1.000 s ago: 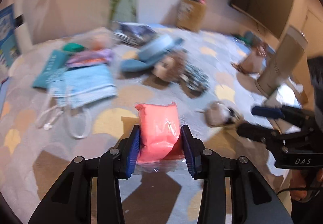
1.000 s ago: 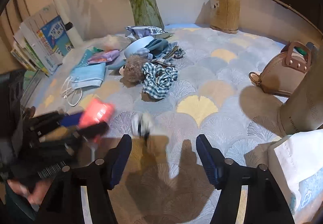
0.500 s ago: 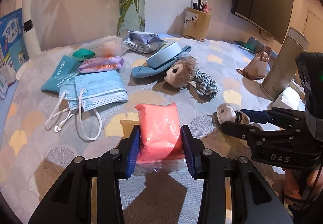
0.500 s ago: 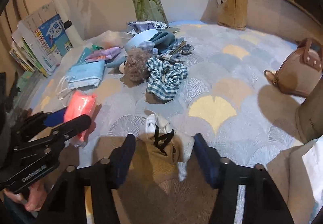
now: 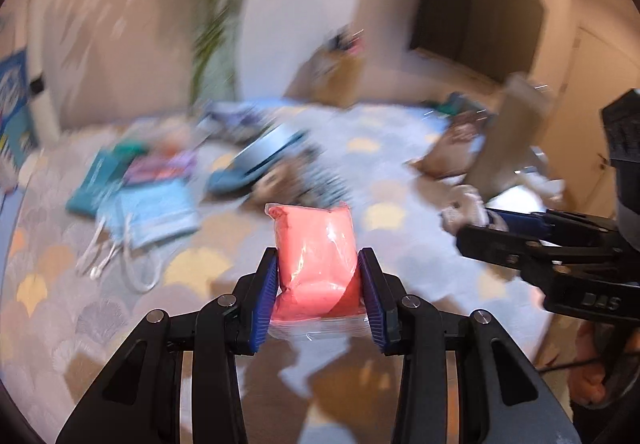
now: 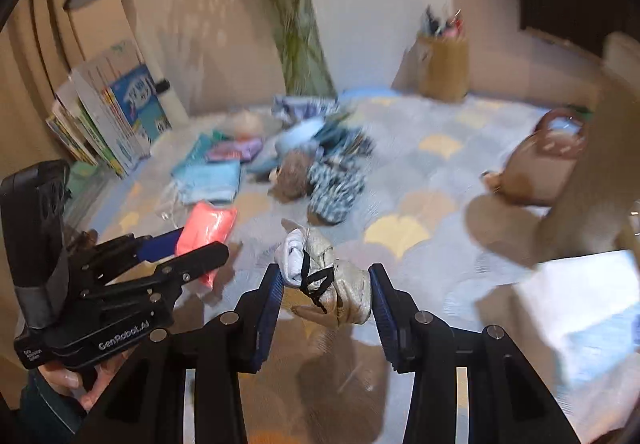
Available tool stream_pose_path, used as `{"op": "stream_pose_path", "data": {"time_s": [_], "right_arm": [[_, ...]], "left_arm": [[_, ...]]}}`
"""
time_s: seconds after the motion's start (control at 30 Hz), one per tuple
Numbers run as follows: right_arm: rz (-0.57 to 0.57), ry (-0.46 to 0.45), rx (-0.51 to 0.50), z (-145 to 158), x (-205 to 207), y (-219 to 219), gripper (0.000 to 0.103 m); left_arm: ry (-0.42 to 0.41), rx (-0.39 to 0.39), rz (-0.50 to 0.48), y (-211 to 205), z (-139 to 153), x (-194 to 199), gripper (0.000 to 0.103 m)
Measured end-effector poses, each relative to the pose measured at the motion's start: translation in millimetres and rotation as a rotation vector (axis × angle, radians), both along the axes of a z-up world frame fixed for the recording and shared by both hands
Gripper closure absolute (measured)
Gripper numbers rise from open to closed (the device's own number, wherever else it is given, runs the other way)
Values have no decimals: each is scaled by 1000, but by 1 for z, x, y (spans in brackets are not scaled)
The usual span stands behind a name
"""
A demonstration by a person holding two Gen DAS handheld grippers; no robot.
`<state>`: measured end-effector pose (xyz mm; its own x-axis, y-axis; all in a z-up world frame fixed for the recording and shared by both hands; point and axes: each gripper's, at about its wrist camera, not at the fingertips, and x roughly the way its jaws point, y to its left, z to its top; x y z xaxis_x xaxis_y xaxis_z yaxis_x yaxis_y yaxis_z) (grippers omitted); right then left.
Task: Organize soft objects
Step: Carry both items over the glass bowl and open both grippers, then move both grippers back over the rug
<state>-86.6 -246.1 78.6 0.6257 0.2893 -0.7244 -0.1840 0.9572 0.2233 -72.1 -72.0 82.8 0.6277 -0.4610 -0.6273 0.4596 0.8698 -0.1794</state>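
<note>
Right wrist view shows the right gripper [image 6: 325, 290] closing on a small beige toy shoe [image 6: 334, 284] while the left gripper [image 5: 318, 284] clamps a pink sealed pouch [image 5: 316, 244], both above the patterned tablecloth [image 6: 420, 195]; pick-up step in hand, next calls for carrying each to its grouping spot.

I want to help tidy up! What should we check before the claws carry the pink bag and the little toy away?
1. Left claw squeezes the pink bag on both sides: ok.
2. Pink bag lifted clear of the table: cannot tell, picture is blurry.
3. Right claw has the little toy between its pads: ok, though its jaws are closing.
4. Toy's black string free of the pads: cannot tell.
5. The two claws are apart, not bumping: ok.
6. A place to put them is in sight: cannot tell.
</note>
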Motion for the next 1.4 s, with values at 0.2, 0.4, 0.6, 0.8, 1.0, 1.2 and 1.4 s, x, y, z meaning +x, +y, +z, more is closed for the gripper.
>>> {"op": "stream_pose_path", "data": {"time_s": [0.2, 0.4, 0.6, 0.8, 1.0, 1.2, 1.4], "right_arm": [[-104, -60, -7, 40, -35, -53, 60], [-275, -127, -48, 67, -76, -139, 60], [-513, -124, -23, 78, -104, -254, 60], [-668, -99, 35, 74, -97, -349, 60], [-710, -19, 47, 58, -57, -394, 60], [-717, 1, 56, 50, -32, -414, 37], [-720, 35, 59, 34, -42, -419, 37]], "left_arm": [[-103, -5, -162, -64, 49, -31, 66], [-118, 16, -342, -156, 70, -54, 66], [-131, 28, -459, -251, 80, -68, 66], [-137, 73, -459, -328, 71, -60, 66], [-130, 97, -430, -378, 62, -37, 66], [-161, 112, -444, -402, 58, -27, 29], [-188, 121, -496, -393, 56, -43, 29]]}}
